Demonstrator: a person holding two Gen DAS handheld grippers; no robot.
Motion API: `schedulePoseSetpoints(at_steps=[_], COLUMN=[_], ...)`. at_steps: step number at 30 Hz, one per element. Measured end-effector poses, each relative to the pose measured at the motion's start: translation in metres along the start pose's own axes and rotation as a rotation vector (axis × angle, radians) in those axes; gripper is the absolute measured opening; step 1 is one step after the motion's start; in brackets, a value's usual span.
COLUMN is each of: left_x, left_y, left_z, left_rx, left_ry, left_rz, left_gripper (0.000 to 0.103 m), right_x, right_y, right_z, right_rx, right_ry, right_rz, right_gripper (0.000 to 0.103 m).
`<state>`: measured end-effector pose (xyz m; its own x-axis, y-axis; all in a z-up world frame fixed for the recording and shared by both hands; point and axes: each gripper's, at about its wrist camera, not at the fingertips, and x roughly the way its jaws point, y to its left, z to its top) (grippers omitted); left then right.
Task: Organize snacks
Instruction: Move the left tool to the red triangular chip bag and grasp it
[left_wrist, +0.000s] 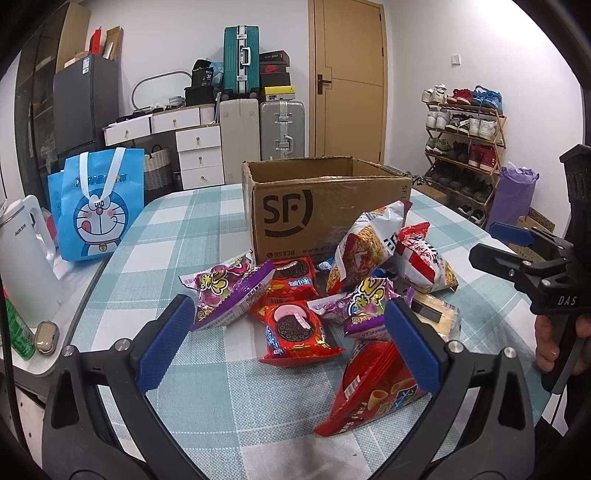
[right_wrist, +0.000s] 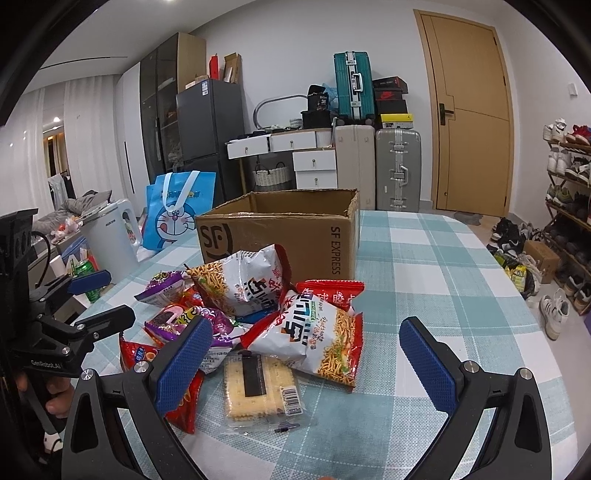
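Several snack packets lie heaped on the checked tablecloth just in front of an open cardboard box, which stands upright with its top flaps gone and an SF mark on its near wall. Nearest the left gripper are a red cookie packet and, by its right finger, a red chip bag; two purple packets flank the cookies. Behind them two white-and-red noodle bags lean against each other, one touching the box. A clear pack of crackers lies flat just before the right gripper. Both grippers hover above the table with their blue-padded fingers spread wide, holding nothing. At the table's left edge stand a blue cartoon bag, a white kettle and a green can. Suitcases, drawers and a door line the back wall; a shoe rack sits to the right.
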<state>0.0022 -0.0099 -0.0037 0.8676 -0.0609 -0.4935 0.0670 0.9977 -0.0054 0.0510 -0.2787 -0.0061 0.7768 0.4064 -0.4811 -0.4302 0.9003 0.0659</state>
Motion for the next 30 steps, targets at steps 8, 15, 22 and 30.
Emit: schedulePoseSetpoints(at_steps=[8,15,22,30], left_x=[0.000,-0.008,-0.004,0.012], left_y=[-0.003,-0.017,-0.033,-0.036], left_z=[-0.001,-0.001,-0.012,-0.020], left_rx=[-0.003,0.049,0.116,0.120], left_ry=[0.025,0.043,0.108,0.205], left_rz=[-0.050,-0.111,-0.172,-0.234], left_gripper=[0.102,0.102,0.102,0.102], right_x=[0.006,0.013,0.017,0.020], right_y=[0.009,-0.003,-0.003,0.000], right_z=[0.000,-0.001,-0.004,-0.009], right_rx=[-0.023,0.053,0.061,0.052], right_ry=[0.058,0.117,0.147,0.170], right_rz=[0.023,0.034,0.041,0.041], right_gripper=[0.103,0.103,0.103,0.103])
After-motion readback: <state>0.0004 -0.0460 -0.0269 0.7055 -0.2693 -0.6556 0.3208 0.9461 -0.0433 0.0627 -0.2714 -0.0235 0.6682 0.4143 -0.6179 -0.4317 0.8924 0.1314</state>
